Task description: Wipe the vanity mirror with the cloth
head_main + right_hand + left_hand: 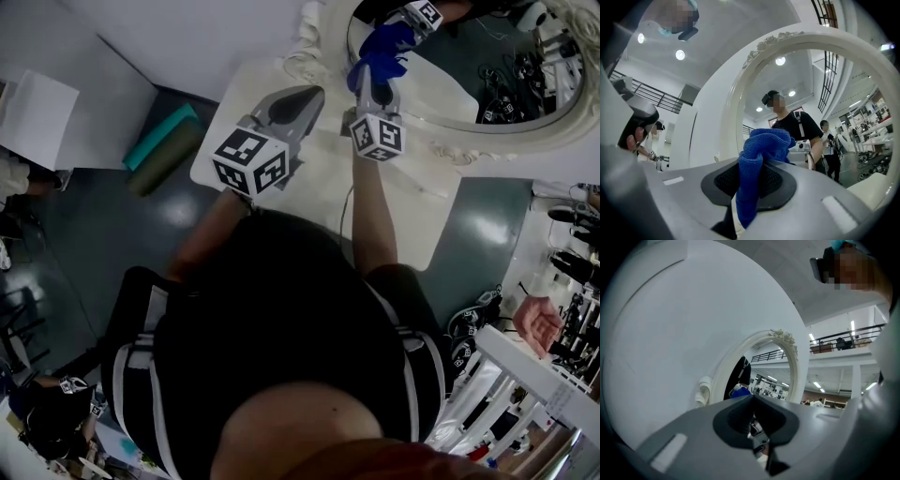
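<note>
The oval vanity mirror (497, 66) in its white carved frame (459, 150) stands at the back of a white table (422, 206). My right gripper (373, 86) is shut on a blue cloth (382, 47), held up just in front of the glass at its left edge. In the right gripper view the cloth (757, 154) bunches out between the jaws of the right gripper (752, 185), with the mirror (811, 89) close ahead. My left gripper (307, 94) hovers over the table left of the mirror, shut and holding nothing. In its own view the left gripper (757, 423) faces the frame (787, 345).
A teal roll (161, 133) and a green roll (169, 157) lie on the dark floor left of the table. Another person's hand (536, 323) shows at the right, above a rack of equipment (506, 412). A white wall (670, 324) rises behind the mirror.
</note>
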